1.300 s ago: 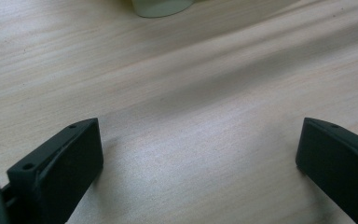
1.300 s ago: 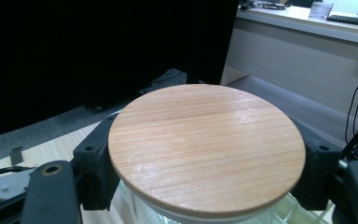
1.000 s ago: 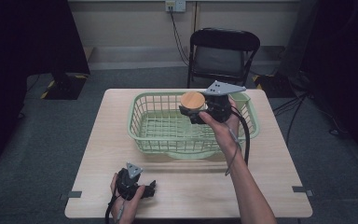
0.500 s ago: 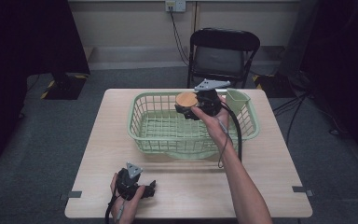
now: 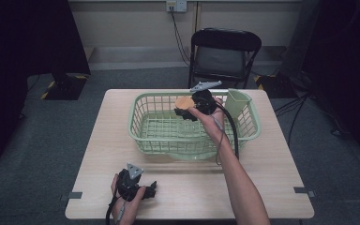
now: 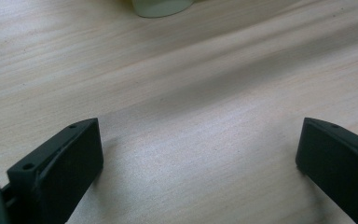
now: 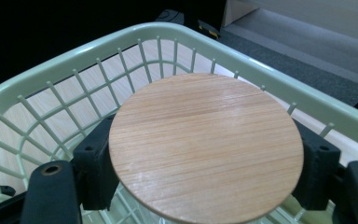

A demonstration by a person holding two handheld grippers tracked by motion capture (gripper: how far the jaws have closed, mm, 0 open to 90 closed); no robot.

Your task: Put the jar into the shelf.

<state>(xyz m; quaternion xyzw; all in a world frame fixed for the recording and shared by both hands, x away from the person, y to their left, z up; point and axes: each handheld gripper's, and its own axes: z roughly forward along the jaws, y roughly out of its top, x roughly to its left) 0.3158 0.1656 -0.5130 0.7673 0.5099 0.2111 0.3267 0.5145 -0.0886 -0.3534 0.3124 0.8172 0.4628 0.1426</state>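
Note:
A round wooden disc (image 5: 184, 101) hangs above the inside of a pale green mesh basket (image 5: 136, 136), toward its back wall. My right gripper (image 5: 186, 111) is shut on it, one jaw at each side of its edge. Seen from the right gripper view, the disc (image 7: 205, 144) lies flat between the black fingers (image 7: 93, 168), with the basket's rim (image 7: 74, 60) curving behind it. Something pale and translucent shows under the disc's near edge. My left gripper (image 5: 151, 190) rests low on the table (image 5: 272, 168) near the front edge, open, with bare wood (image 6: 191, 93) between its jaws.
A pale green cup-like holder (image 5: 238, 101) stands at the basket's back right corner. A black folding chair (image 5: 225, 56) stands behind the table. The basket's foot (image 6: 161, 5) shows ahead of the left gripper. Bare tabletop lies left, right and in front of the basket.
My right gripper has carried the wooden disc to the left, from near the basket's back right corner toward the middle of its back wall. The left gripper has stayed put.

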